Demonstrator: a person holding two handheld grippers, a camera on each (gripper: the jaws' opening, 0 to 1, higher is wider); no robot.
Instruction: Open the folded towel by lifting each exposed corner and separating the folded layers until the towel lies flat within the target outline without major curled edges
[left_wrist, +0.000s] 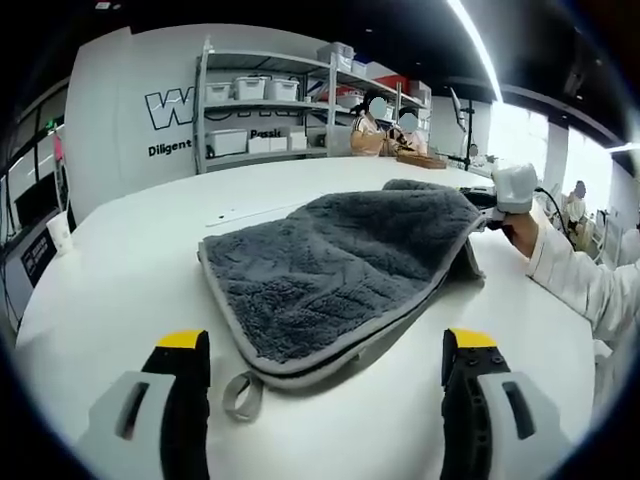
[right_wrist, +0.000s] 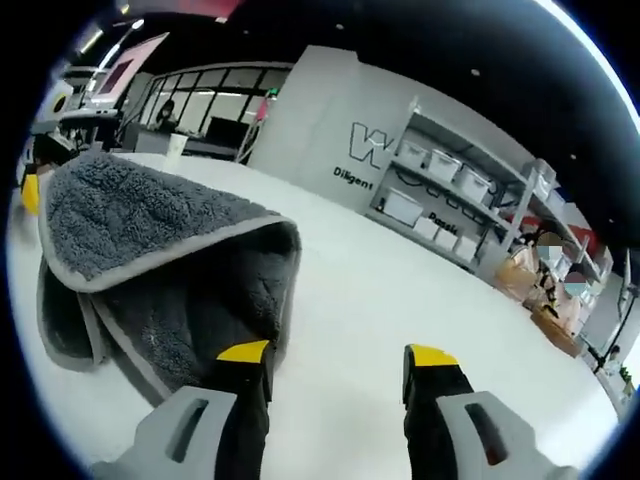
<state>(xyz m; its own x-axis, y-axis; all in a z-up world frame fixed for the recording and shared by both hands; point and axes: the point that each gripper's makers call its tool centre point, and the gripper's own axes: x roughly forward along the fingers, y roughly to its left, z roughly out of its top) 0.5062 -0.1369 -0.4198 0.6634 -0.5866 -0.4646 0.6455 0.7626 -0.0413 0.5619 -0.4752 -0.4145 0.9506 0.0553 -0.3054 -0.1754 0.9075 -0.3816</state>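
A grey fluffy towel (left_wrist: 330, 265) with a light grey hem lies folded on the white table (left_wrist: 130, 270); a small hanging loop (left_wrist: 240, 396) sticks out at its near corner. My left gripper (left_wrist: 325, 342) is open, its yellow-tipped jaws standing wide on either side of that near corner. A hand (left_wrist: 522, 232) holds the right gripper's white body (left_wrist: 515, 188) at the towel's far right corner. In the right gripper view the towel (right_wrist: 140, 215) has its top layer arched over the lower one. My right gripper (right_wrist: 338, 355) is open over bare table, its left jaw beside the towel's edge.
Metal shelves (left_wrist: 270, 100) with white bins stand against a lettered wall behind the table. A paper cup (left_wrist: 60, 232) sits near the table's left edge. People sit at the back (left_wrist: 385, 125). A white sleeve (left_wrist: 585, 285) reaches in from the right.
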